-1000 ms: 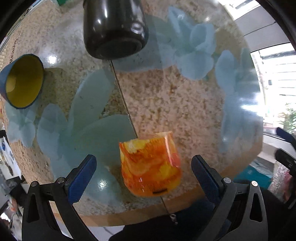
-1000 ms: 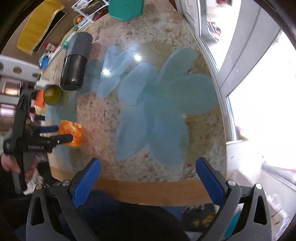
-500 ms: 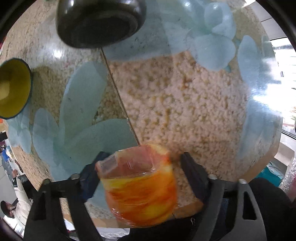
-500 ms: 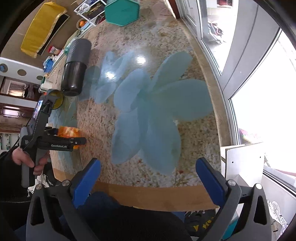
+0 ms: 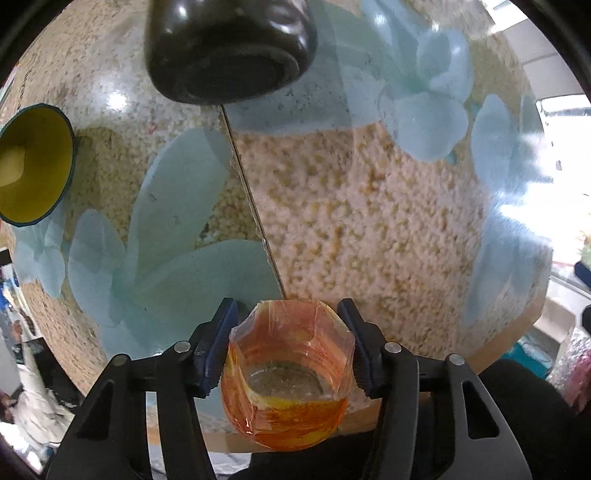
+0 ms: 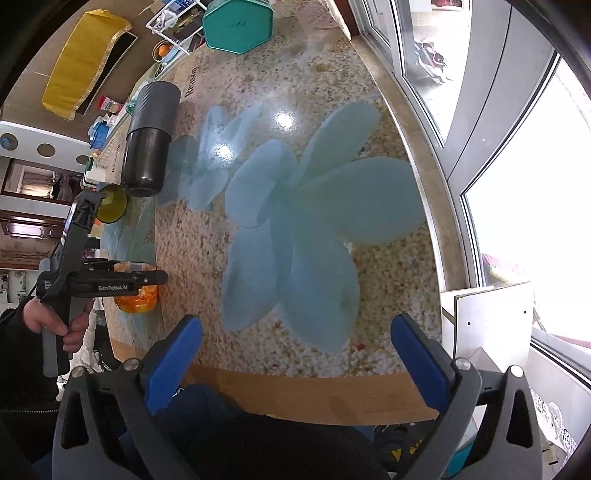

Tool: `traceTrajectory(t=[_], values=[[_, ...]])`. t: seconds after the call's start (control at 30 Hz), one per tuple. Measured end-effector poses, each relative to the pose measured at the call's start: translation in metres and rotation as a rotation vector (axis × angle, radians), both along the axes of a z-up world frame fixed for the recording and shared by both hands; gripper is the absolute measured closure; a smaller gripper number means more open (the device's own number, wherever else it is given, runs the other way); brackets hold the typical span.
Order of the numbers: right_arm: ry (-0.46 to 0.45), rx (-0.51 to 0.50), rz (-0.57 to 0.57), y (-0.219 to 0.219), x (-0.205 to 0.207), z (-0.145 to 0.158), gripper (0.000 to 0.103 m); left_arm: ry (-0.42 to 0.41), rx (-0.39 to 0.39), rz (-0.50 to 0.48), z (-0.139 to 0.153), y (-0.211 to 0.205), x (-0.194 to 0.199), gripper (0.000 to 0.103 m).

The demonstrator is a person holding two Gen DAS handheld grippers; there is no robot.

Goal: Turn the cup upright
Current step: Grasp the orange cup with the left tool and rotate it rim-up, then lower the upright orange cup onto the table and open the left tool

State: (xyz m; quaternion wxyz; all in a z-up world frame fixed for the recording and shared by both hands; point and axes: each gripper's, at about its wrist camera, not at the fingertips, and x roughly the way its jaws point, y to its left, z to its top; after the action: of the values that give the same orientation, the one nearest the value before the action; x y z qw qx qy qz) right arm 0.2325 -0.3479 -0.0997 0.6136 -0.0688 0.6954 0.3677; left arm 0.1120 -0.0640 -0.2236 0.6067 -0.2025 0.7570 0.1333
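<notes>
Orange cup (image 5: 288, 373) between left jaws.

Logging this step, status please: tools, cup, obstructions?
Left tool shut on orange cup, mouth toward camera. Right tool open, holding nothing. Black tumbler and yellow-lined cup lie apart.

There are two cups, one orange (image 5: 288, 376) and one yellow inside (image 5: 31, 168). There is one black bottle (image 6: 149, 146), one green box (image 6: 238, 24) and two claws (image 5: 288, 345) (image 6: 295, 350).

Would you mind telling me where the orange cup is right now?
The orange cup sits low in the left wrist view, clamped in the left gripper over the table's near edge, opening toward the camera.
</notes>
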Motion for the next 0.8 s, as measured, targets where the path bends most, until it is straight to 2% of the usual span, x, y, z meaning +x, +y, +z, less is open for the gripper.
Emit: traceTrajectory(t=[0.33,0.43,0.6,0.67,0.8], values=[[0.002,-0.015,0.015,0.002,-0.001,-0.001,0.0,-0.195,0.07,0.091,0.057,0.032,-0.009,0.044],[-0.006,-0.021,0.034,0.006,-0.003,0.0,0.0,-0.321,0.112,0.105,0.085,0.037,-0.014,0.044],[-0.021,-0.033,0.064,0.012,-0.007,0.001,0.0,-0.505,0.225,0.097,0.123,0.035,-0.024,0.044],[-0.031,-0.041,0.077,0.014,-0.01,0.002,0.0,-0.584,0.247,0.109,0.127,0.035,-0.029,0.044],[-0.052,-0.06,0.09,0.015,-0.013,0.002,0.0,-0.686,0.277,0.129,0.118,0.019,-0.033,0.044]])
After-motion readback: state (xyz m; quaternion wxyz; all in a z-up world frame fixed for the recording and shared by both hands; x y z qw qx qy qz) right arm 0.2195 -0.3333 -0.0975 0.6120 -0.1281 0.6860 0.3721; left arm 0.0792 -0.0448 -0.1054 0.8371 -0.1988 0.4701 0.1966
